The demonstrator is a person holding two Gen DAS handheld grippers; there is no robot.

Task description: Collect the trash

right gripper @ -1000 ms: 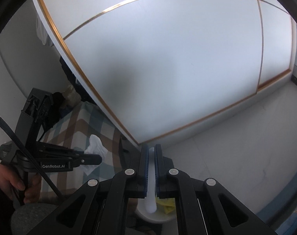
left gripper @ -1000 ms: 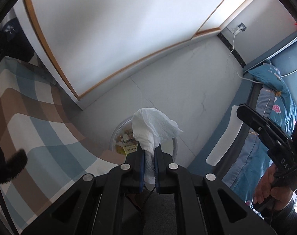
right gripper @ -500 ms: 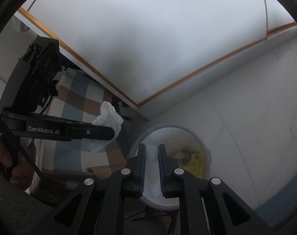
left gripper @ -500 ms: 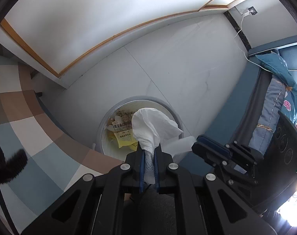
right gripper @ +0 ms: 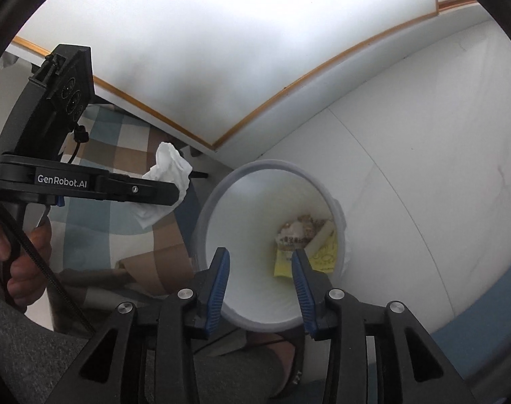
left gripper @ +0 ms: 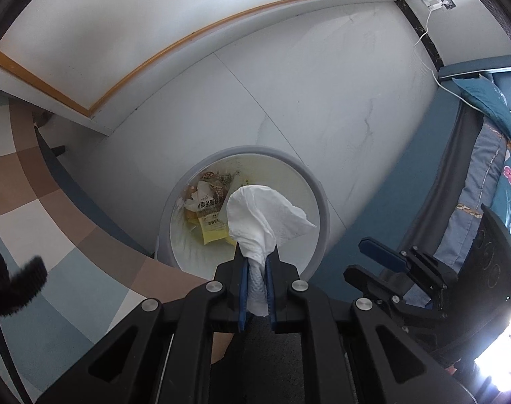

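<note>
A round grey bin (left gripper: 319,202) with a white liner stands on the pale floor, with yellow wrappers (left gripper: 211,232) and scraps at its bottom. My left gripper (left gripper: 255,256) is shut on a crumpled white tissue (left gripper: 262,212), which hangs over the bin's mouth. In the right wrist view the same tissue (right gripper: 169,165) sticks out of the left gripper (right gripper: 178,195), left of the bin's rim (right gripper: 201,222). My right gripper (right gripper: 260,259) hovers over the bin. Its jaws are opening and nothing is between them. The wrappers (right gripper: 322,256) lie below it.
A checked brown, blue and white cloth (left gripper: 36,219) covers the surface left of the bin. A bed with blue flowered bedding (left gripper: 490,168) runs along the right. A white cupboard with wooden trim (left gripper: 188,38) stands behind. A person's hand (right gripper: 6,245) grips the left handle.
Both grippers sank and tipped down over the bin. The right jaws spread apart, and the white thing between them is gone. The left gripper kept hold of the tissue.
</note>
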